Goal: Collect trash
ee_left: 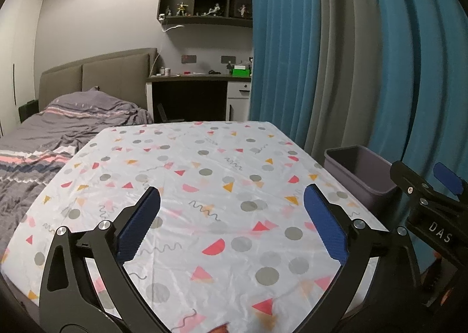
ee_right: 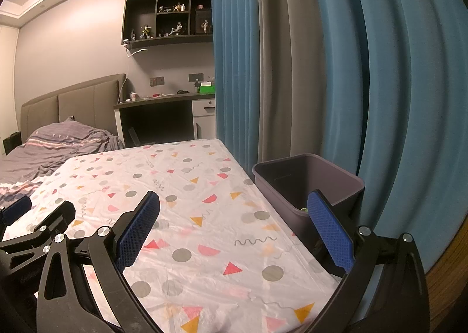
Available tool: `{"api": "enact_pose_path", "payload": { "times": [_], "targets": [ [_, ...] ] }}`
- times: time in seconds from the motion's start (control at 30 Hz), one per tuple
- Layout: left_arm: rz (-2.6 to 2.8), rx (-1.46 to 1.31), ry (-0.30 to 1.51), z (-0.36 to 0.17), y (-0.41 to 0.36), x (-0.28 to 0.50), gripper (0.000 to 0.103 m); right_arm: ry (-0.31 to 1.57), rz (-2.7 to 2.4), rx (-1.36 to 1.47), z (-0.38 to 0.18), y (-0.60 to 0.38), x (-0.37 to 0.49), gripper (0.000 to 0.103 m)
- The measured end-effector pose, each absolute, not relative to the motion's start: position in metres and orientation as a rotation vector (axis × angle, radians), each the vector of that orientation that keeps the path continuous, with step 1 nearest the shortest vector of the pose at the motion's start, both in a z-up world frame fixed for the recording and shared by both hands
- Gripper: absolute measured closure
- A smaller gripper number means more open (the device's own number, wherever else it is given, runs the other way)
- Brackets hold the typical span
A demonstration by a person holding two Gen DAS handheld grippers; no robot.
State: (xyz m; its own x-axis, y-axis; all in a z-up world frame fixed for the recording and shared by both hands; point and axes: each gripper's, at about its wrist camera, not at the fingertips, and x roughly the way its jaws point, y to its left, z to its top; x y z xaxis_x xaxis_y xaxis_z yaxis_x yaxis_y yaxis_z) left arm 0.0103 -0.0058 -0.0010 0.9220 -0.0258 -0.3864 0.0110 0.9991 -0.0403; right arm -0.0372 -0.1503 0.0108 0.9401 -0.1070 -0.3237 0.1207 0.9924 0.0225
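Note:
My left gripper [ee_left: 232,216] hangs open over the near half of a table [ee_left: 204,157] covered with a white cloth of dots and triangles; nothing lies between its blue pads [ee_left: 143,221]. Beside it, my right gripper [ee_right: 234,230] is open too, one finger over the cloth [ee_right: 190,186] and the other in front of a grey-purple bin [ee_right: 307,183]. The bin stands against the table's right edge, and a small green thing [ee_right: 304,210] shows at its bottom. Each gripper appears in the other's view: right gripper [ee_left: 427,178], left gripper [ee_right: 38,213]. The same bin [ee_left: 359,172] is also in the left wrist view.
Blue and grey curtains [ee_left: 336,69] hang close behind the bin. A bed with grey striped bedding [ee_left: 58,134] lies left of the table. A desk [ee_left: 199,78] and wall shelves with figurines stand at the far wall. A small red-brown scrap [ee_left: 219,328] is cut off at the bottom edge.

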Motion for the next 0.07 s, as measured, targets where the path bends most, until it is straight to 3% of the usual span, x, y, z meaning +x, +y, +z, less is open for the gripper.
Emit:
{"api": "enact_pose_path", "payload": {
  "times": [0.07],
  "targets": [
    [-0.023, -0.048, 0.402, -0.0011, -0.0044, 0.0112, 0.006, 0.326, -0.118, 0.042, 0.0109, -0.1515, -0.0366, 0.006]
  ]
}}
